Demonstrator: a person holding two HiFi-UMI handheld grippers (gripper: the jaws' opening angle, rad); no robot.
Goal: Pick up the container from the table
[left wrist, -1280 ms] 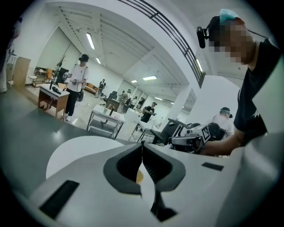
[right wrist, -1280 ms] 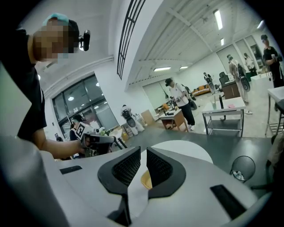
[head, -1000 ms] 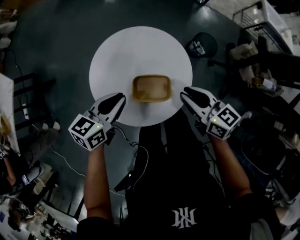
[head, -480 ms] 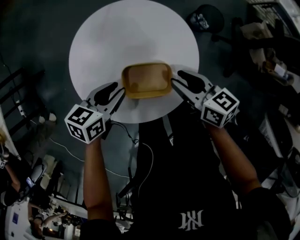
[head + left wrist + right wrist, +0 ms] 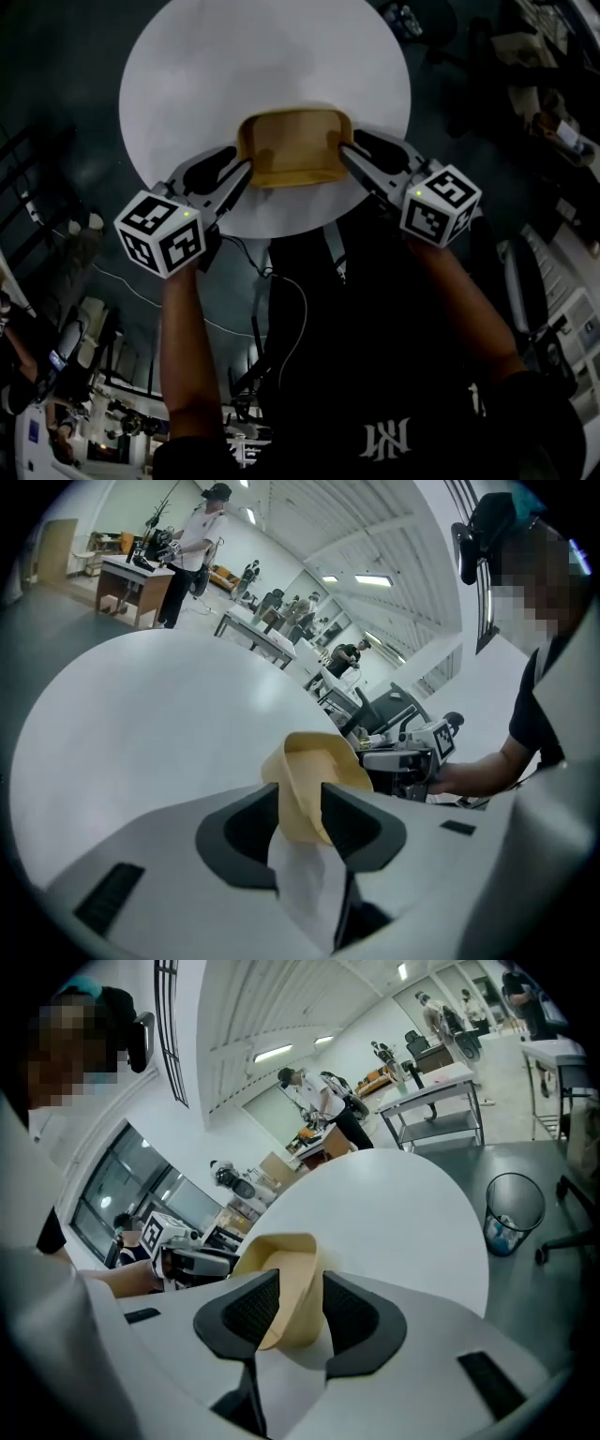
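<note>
A tan rectangular container [image 5: 292,150] sits on the round white table [image 5: 234,66], near its front edge. My left gripper [image 5: 240,161] straddles the container's left wall, and my right gripper [image 5: 349,142] straddles its right wall. Both pairs of jaws have just been opening. In the left gripper view the tan wall [image 5: 314,761] stands between the two dark pads of the left gripper [image 5: 300,799], which looks open. In the right gripper view the other wall [image 5: 281,1269] stands between the pads of the right gripper [image 5: 301,1288], also open. The container rests flat on the table.
A wire bin [image 5: 514,1208] stands on the floor beside the table [image 5: 403,1204]. Work benches with people [image 5: 192,546] stand far behind. A cable [image 5: 281,309] hangs in front of the person's body.
Both grippers came forward and down from short of the container to either side of it. Their jaws opened wider and now stand over the two side walls.
</note>
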